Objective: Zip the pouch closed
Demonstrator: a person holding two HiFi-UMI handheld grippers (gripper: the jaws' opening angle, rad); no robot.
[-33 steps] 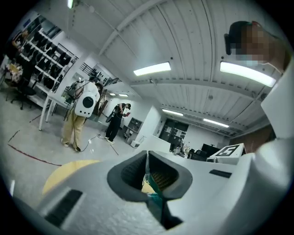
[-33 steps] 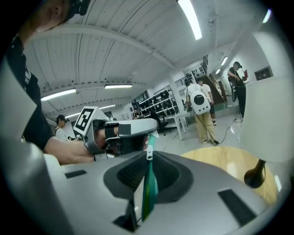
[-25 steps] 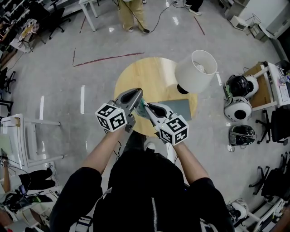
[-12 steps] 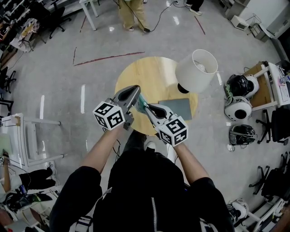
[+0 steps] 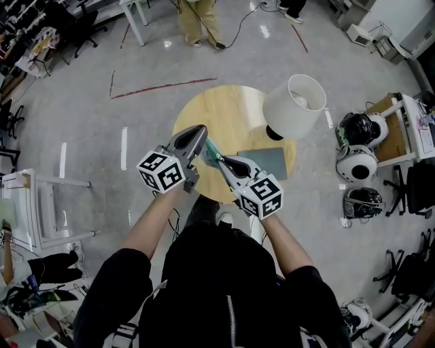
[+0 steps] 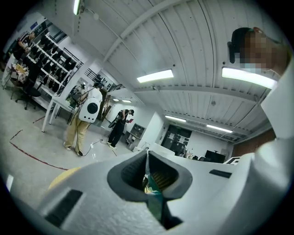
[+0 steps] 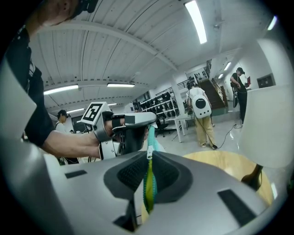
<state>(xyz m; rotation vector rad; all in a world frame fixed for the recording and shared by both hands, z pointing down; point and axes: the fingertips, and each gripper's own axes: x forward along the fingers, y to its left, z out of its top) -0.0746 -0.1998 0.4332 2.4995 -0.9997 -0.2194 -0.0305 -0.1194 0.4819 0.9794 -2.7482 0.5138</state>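
Note:
A teal pouch (image 5: pixel 212 151) is stretched in the air between my two grippers, over the near edge of the round wooden table (image 5: pixel 224 112). My left gripper (image 5: pixel 202 139) is shut on one end of it, and teal fabric (image 6: pixel 155 193) shows pinched between its jaws. My right gripper (image 5: pixel 221 162) is shut on the other part of the pouch. In the right gripper view the teal zipper with yellow-green lining (image 7: pixel 148 183) runs between the jaws, and the silver zipper slider (image 7: pixel 149 155) sits at their tips. The left gripper (image 7: pixel 138 120) stands just beyond it.
On the table stand a lamp with a white shade (image 5: pixel 293 105) and a flat grey pad (image 5: pixel 265 163). Helmets (image 5: pixel 357 163) lie on the floor at the right. A white frame (image 5: pixel 37 211) is at the left. A person (image 5: pixel 197 20) stands beyond the table.
My left gripper has drifted slightly to the left, and a longer strip of teal pouch shows between the two grippers. The right gripper has stayed put.

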